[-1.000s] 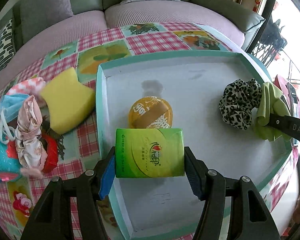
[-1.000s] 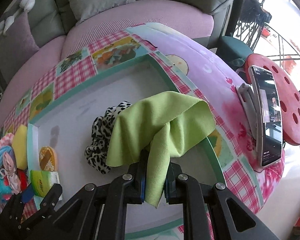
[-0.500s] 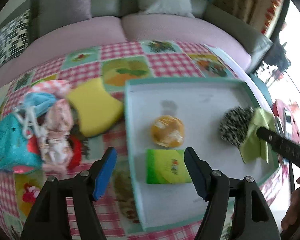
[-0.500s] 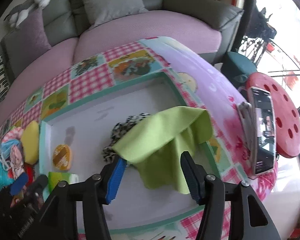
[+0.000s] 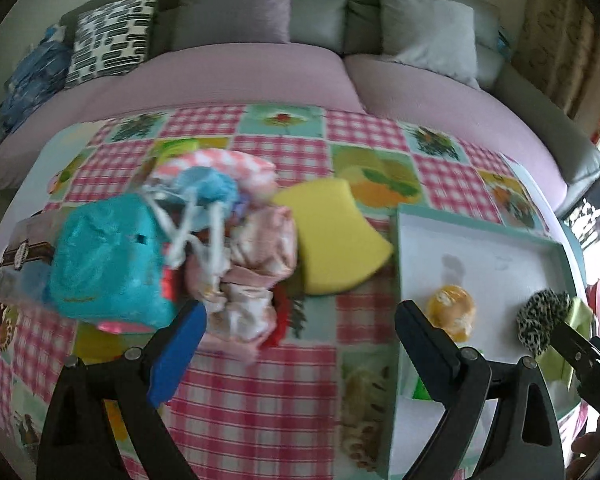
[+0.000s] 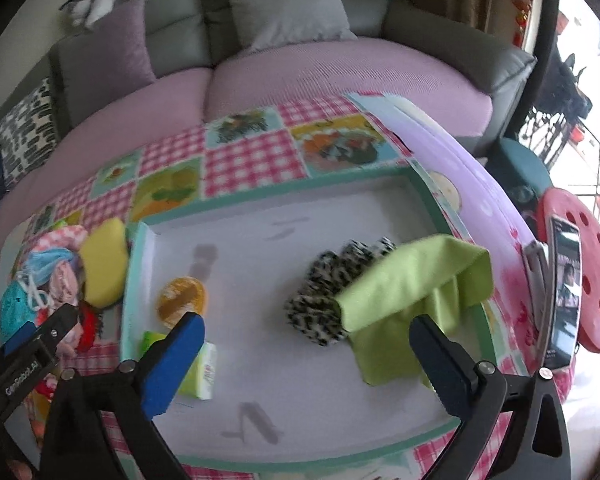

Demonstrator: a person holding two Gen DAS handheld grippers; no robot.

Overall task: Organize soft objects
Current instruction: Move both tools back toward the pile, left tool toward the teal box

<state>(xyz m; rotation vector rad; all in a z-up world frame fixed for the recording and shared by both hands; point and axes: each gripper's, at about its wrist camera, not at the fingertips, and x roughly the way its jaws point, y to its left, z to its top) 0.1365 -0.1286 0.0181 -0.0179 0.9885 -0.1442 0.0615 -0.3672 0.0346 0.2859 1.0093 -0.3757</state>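
Your left gripper [image 5: 300, 344] is opening, empty, over the checked cloth [image 5: 260, 400] beside the yellow sponge [image 5: 332, 240]

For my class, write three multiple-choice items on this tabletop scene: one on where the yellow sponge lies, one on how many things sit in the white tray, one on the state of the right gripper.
1. Where does the yellow foam sponge lie?
A. inside the tray
B. on the checked tablecloth, beside the tray's left wall
C. on the sofa

2. How many things sit in the teal-rimmed white tray?
A. two
B. four
C. six

3. What is the right gripper doing?
A. clamping the cloth
B. gripping the sponge
C. holding nothing, jaws apart

Answers:
1 B, it rests on the cloth outside the rim.
2 B: orange round puff, green tissue pack, leopard-print scrunchie, lime-green cloth.
3 C, its jaws are opening, with nothing pressed between them.
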